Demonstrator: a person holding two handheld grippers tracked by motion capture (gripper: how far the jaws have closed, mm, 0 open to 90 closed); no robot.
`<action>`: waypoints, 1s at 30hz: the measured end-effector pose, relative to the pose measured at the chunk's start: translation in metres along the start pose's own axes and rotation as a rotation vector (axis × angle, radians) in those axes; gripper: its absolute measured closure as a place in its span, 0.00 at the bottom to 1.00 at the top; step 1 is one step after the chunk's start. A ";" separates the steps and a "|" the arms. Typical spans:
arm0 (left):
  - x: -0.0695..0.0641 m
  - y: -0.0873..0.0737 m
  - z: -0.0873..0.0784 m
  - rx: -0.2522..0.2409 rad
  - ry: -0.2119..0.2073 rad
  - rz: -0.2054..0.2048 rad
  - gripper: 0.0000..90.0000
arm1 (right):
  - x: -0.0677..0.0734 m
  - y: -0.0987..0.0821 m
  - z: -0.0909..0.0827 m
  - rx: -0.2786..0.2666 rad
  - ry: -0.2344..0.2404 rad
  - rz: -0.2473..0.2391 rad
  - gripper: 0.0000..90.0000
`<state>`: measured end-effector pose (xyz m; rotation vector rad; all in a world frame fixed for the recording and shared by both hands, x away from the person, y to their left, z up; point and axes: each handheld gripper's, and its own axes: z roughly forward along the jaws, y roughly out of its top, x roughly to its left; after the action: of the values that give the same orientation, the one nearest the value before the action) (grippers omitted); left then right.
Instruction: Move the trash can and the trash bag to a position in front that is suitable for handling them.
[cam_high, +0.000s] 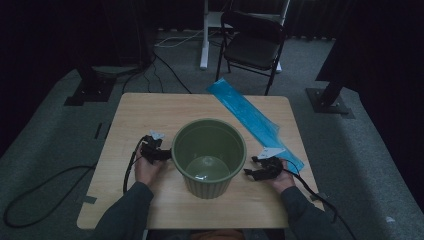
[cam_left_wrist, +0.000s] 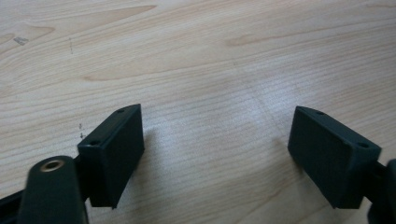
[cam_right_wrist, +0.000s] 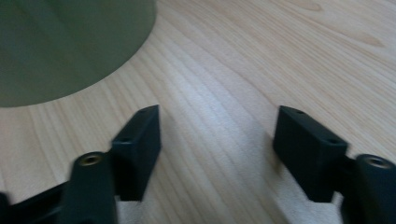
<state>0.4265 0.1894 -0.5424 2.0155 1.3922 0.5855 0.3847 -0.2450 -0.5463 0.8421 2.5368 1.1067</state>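
High view: a green ribbed pot (cam_high: 209, 157) stands mid-table between the left gripper (cam_high: 161, 154) and right gripper (cam_high: 256, 167), both wide open and empty; rigid, light-looking plastic with slick walls, probably best taken by its rim

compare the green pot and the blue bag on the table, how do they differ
The green pot stands upright and open-topped mid-table between the two grippers; the blue bag lies flat toward the far right edge. The pot is round and ribbed; the bag is long, thin and slanted. Both rest on the wooden table.
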 end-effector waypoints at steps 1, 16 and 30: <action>0.000 0.000 0.000 0.000 0.000 0.000 0.22 | 0.000 0.001 0.000 0.003 -0.004 0.003 0.41; 0.000 0.002 -0.001 0.020 -0.008 0.007 0.24 | -0.023 0.021 -0.008 0.063 -0.147 0.048 0.64; -0.001 0.004 0.001 0.022 -0.013 0.015 0.24 | -0.061 0.056 -0.005 0.055 -0.323 0.102 0.62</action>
<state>0.4294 0.1875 -0.5399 2.0449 1.3825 0.5645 0.4544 -0.2534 -0.5018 1.0793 2.2855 0.8512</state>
